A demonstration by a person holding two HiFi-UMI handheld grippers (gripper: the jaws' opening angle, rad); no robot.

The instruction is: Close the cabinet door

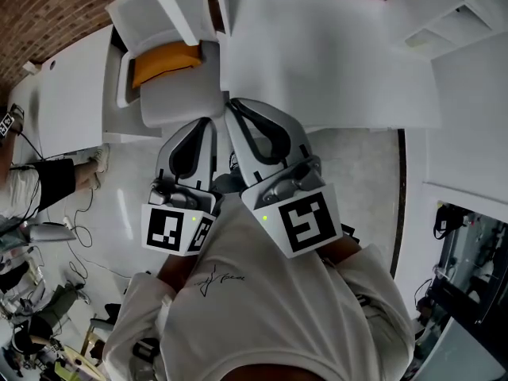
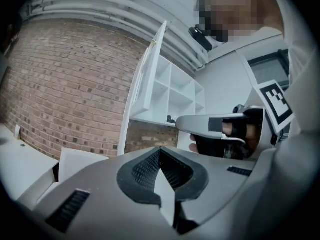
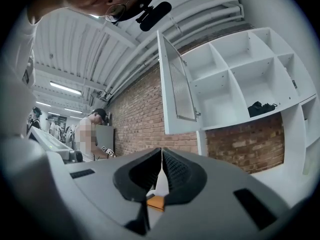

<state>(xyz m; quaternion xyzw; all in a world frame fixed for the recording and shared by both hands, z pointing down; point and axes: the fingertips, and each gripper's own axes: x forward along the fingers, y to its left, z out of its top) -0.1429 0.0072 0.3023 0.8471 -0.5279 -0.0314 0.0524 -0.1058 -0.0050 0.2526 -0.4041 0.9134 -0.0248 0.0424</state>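
Observation:
A white wall cabinet with open cubbies (image 3: 240, 79) hangs on the brick wall, and its door (image 3: 175, 84) stands swung out, edge toward me. The left gripper view shows the same door (image 2: 147, 79) and shelves (image 2: 175, 96) from the side. In the head view the door (image 1: 176, 6) reaches down from the top edge. My left gripper (image 1: 209, 122) and right gripper (image 1: 230, 104) are held side by side close to my chest, well short of the door. Both are shut with nothing between the jaws (image 2: 160, 150) (image 3: 161, 152).
A white counter (image 1: 317, 62) runs below the cabinet, with an orange item (image 1: 163, 60) in a white recess to the left. A dark object (image 3: 260, 108) lies in one cubby. Another person (image 3: 92, 134) stands far left, and cables (image 1: 79, 213) trail on the floor.

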